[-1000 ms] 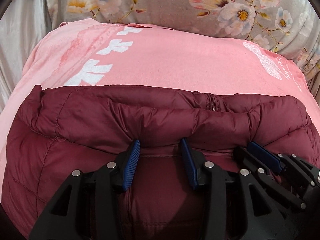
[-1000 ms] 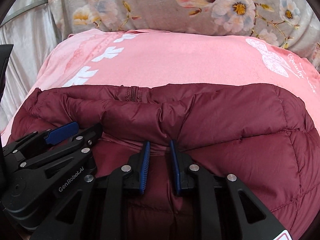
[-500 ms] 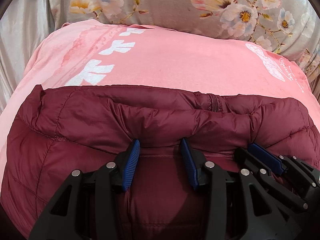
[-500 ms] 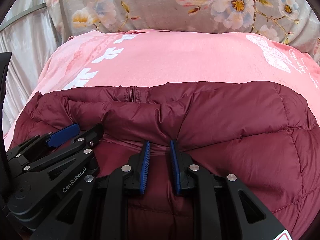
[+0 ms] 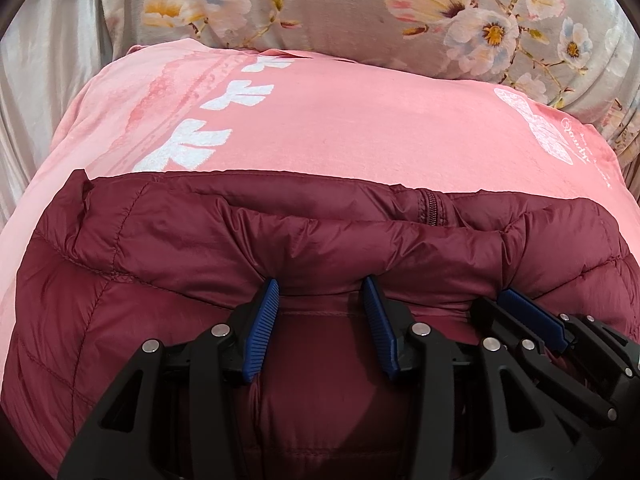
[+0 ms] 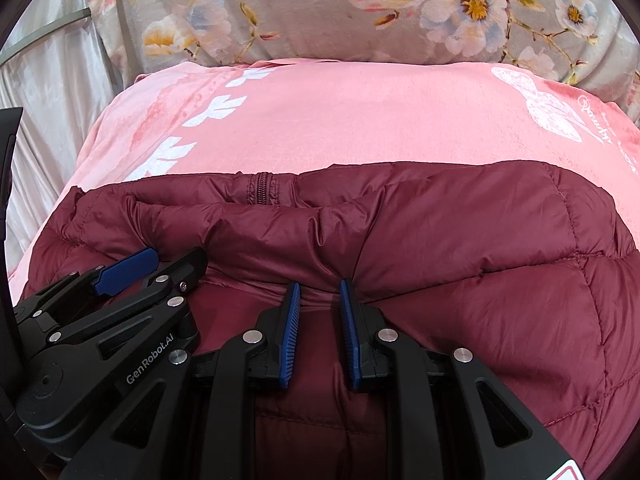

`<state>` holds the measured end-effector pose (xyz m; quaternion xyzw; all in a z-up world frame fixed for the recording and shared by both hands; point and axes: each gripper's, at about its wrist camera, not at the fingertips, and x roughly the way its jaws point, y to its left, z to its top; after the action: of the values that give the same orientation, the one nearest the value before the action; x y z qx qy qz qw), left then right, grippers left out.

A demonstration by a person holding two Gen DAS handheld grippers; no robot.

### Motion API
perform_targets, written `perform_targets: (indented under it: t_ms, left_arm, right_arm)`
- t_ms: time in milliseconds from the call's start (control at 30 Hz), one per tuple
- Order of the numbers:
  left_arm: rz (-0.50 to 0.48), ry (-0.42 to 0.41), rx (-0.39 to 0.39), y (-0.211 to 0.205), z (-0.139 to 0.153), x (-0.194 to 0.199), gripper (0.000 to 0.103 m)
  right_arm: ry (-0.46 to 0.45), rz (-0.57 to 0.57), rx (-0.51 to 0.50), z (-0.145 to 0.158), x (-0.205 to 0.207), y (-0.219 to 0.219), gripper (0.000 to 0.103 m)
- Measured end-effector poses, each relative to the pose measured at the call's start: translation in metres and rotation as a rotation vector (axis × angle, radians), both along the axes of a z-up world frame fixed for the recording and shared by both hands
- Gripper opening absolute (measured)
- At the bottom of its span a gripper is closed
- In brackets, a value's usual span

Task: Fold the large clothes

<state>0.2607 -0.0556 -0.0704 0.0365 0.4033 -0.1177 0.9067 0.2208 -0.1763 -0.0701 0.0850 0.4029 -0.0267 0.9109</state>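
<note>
Pink printed bedspread (image 5: 360, 120) under everything, floral fabric (image 5: 340, 8) behind. Left gripper (image 5: 320, 292) spread wide, right gripper (image 6: 318, 290) narrower, both nosed into a puffy fold of maroon down jacket (image 6: 480, 280); fingertips buried, actual pinch impossible to confirm. Jacket's near edge cut off.
</note>
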Motion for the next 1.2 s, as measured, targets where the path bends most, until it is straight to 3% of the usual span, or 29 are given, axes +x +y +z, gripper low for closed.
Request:
perform_targets:
  t_ms: [733,800,900,967,1100,1200]
  left_arm:
    - [0.002,-0.008,0.002,0.004,0.001,-0.001,0.046]
    - [-0.006,0.004,-0.003,0.008,0.004,-0.006,0.05]
    - [0.001,-0.001,-0.064,0.033,0.022,-0.032,0.068]
    - [-0.001,-0.02,-0.129,0.064,0.036,-0.061,0.071]
    - [0.043,-0.032,-0.136,0.116,0.048,-0.103,0.074]
    - [0.13,-0.004,-0.146,0.156,0.044,-0.121,0.079]
  right_arm:
    - [0.005,-0.002,-0.021,0.001,-0.001,0.002,0.019]
    - [0.018,0.0,-0.016,0.004,-0.003,0.002,0.019]
    - [0.005,-0.023,0.049,0.02,-0.026,0.001,0.026]
    - [-0.007,-0.008,0.072,0.03,-0.049,0.006,0.026]
    - [-0.012,0.015,0.035,0.04,-0.084,0.024,0.026]
    - [0.02,0.023,0.034,0.035,-0.098,0.037,0.026]
